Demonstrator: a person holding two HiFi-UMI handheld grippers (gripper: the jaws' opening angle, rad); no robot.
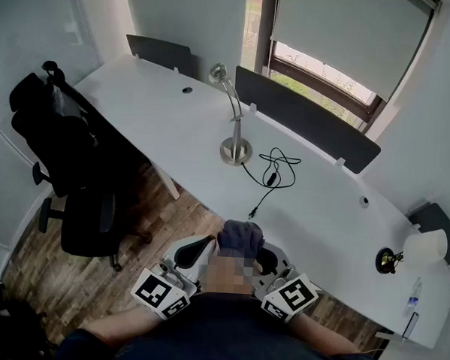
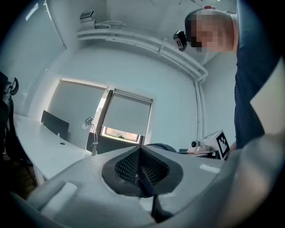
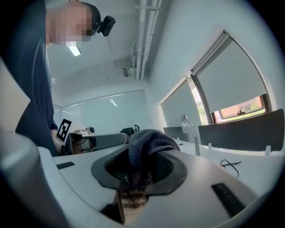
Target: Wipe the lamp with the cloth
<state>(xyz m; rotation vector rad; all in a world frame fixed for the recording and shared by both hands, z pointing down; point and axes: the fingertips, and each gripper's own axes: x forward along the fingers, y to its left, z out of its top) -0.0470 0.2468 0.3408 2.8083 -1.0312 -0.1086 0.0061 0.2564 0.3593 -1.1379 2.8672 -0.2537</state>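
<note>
Desk (image 1: 153, 123) is carrying lamp (image 1: 235, 149) upright near far edge, cable (image 1: 273, 173) lying beside it | right gripper (image 1: 269, 259) is pinching cloth (image 1: 241, 235), off near edge | left gripper (image 1: 198, 251) is sitting beside, jaws together, nothing between

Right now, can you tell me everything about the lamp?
The lamp is silvery, metal by the look: a round base, a thin bent neck and a small head at the top. It stands upright on the white desk. A black cord trails from its base in loose loops. Nothing else touches it.
</note>
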